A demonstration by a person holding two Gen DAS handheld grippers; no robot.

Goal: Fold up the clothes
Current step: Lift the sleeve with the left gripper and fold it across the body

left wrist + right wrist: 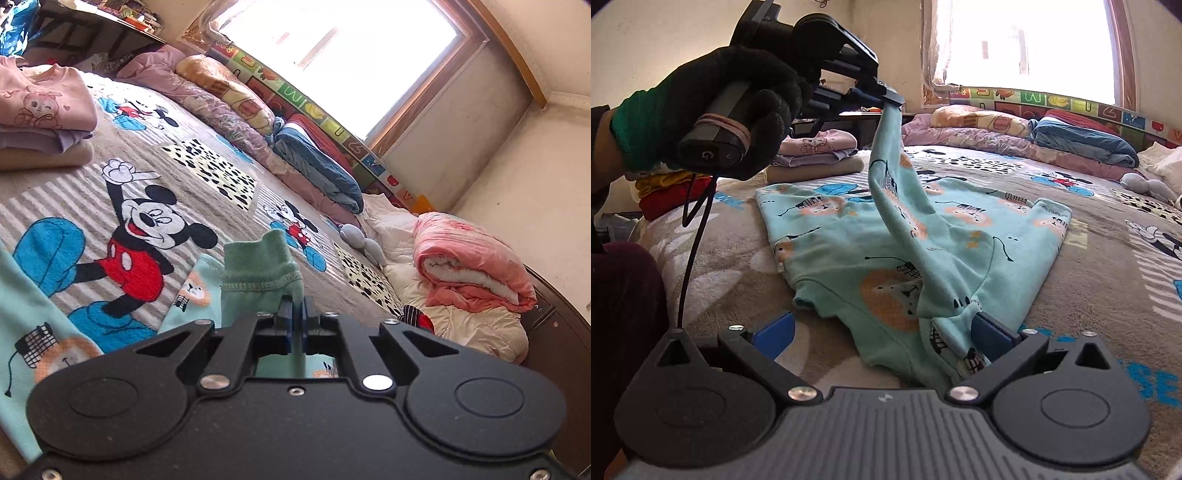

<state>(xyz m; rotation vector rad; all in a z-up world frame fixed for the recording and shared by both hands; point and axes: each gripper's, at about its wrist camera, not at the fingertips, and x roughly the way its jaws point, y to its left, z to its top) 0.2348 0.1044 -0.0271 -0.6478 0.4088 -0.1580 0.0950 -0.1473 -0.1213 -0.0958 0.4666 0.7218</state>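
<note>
Bed: the grey plush blanket with cartoon-mouse prints (1089, 258) fills the middle of both views; its pile looks clingy, so I'd guess a dragged hem could catch and rumple.
Garment: the mint-green fleece children's top with orange lion prints (827, 243) lies flat at centre of the right wrist view, one sleeve pulled up towards the upper left.
Stack risk: the pile of folded pink, lilac and beige clothes (816, 155) sits just behind the top; a wide swing of the sleeve might clip it.
Left tongs: the left gripper (295, 306), held by a black-gloved hand (738, 107), is clamped shut on the darker green ribbed cuff (258, 269). Only the cuff's edge is pinched, so a tug could slip it free.
Right tongs: the right gripper (882, 332), low in its frame, stands wide apart, the top's near hem bunched against its right blue pad (991, 332) but not pinched. With nothing pinning the body, lifting the sleeve may drag the whole top askew.
</note>
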